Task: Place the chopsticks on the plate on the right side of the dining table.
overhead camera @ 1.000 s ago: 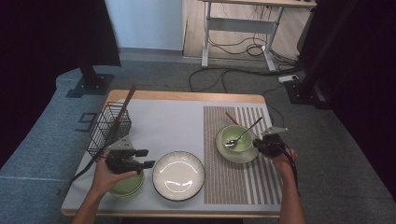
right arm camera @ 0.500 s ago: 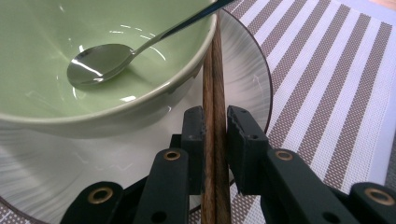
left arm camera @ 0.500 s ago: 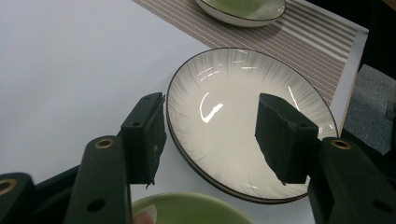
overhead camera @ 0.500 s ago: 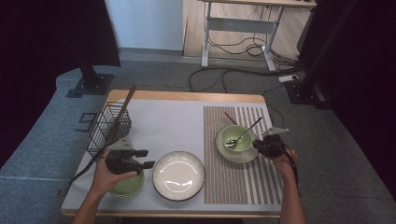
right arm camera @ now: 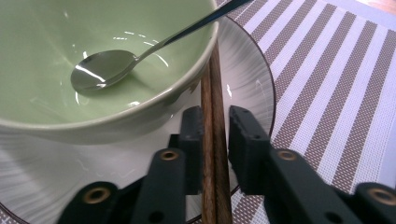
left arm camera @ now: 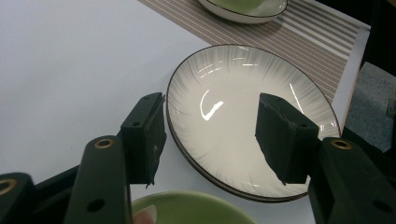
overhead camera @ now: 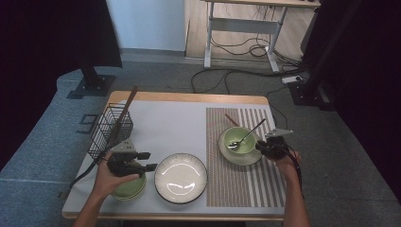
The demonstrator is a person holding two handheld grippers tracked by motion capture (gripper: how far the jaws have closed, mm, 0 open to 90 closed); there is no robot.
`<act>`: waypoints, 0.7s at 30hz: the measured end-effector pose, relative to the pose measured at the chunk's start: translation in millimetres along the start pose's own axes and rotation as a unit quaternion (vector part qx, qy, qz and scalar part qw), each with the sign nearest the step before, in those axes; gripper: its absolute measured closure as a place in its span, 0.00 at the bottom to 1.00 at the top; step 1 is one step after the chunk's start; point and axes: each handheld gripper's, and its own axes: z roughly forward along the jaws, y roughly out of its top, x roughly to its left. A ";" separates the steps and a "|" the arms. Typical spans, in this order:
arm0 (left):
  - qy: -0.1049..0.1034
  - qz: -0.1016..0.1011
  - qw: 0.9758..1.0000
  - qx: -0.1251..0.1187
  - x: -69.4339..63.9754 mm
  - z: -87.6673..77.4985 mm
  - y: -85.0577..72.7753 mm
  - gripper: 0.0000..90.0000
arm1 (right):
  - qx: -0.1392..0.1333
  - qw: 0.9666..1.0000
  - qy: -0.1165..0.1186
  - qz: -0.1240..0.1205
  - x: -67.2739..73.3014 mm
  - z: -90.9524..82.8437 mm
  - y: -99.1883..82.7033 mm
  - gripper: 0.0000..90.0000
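Observation:
A pair of brown chopsticks (right arm camera: 212, 93) lies on the rim of a white plate (right arm camera: 245, 70), beside the green bowl (right arm camera: 93, 28) that holds a metal spoon (right arm camera: 100, 70). My right gripper (right arm camera: 215, 140) has the chopsticks between its jaws. The jaws have just been opening, and a thin gap shows on the right side. In the high view this right gripper (overhead camera: 260, 147) sits at the right edge of the bowl (overhead camera: 239, 139). My left gripper (left arm camera: 210, 135) is open above a white ribbed plate (left arm camera: 243, 107), with a second green bowl (left arm camera: 196, 210) under it.
A black wire basket (overhead camera: 111, 130) with a long brown stick (overhead camera: 127, 101) stands at the table's left. A striped placemat (overhead camera: 246, 189) covers the right half. The white plate (overhead camera: 181, 177) lies near the front edge, the left green bowl (overhead camera: 130, 188) beside it.

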 end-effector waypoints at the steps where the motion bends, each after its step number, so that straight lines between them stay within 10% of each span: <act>1: 0.000 0.000 1.000 -0.001 0.1 -0.2 0.1 0.47 | 0.000 1.000 0.004 0.001 -0.5 -0.7 -0.5 0.81; 21: -0.003 0.000 1.000 0.000 -0.4 1.2 -0.1 0.48 | -0.005 1.000 0.006 0.010 -3.4 -4.1 -4.6 0.75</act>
